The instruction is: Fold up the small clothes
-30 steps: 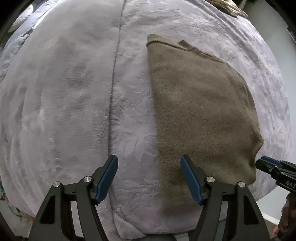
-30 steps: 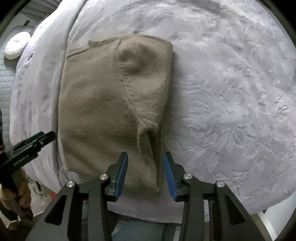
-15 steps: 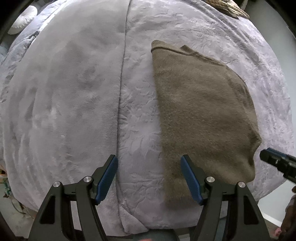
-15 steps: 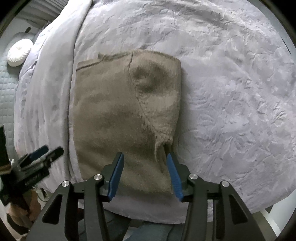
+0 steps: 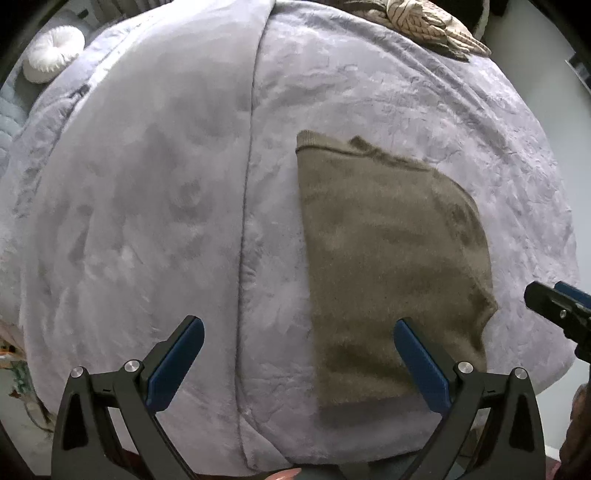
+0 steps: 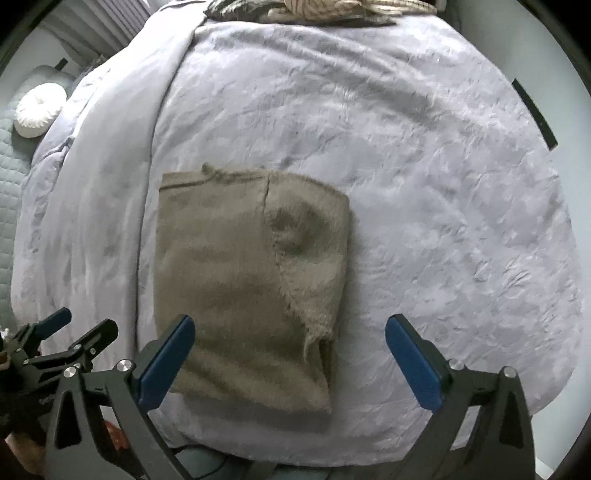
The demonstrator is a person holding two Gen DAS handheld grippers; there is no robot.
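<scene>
A folded olive-brown knit garment [image 5: 391, 266] lies flat on a lavender bedspread [image 5: 147, 221], near the bed's front edge. It also shows in the right wrist view [image 6: 243, 280], with a sleeve flap folded over its right half. My left gripper [image 5: 299, 362] is open and empty, held above the bed's front edge, its right finger over the garment's lower part. My right gripper [image 6: 290, 360] is open wide and empty, above the garment's lower right corner. Each gripper shows at the edge of the other's view, the right one [image 5: 557, 314] and the left one [image 6: 62, 339].
A pile of striped and beige clothes [image 5: 424, 22] lies at the bed's far edge, also in the right wrist view [image 6: 314, 7]. A round white cushion [image 5: 51, 53] sits at the far left. A seam [image 5: 247, 221] runs down the bedspread left of the garment.
Both grippers have pulled back and up from the garment. My right gripper, nearly closed around the garment's lower edge a second ago, has opened wide and let it go.
</scene>
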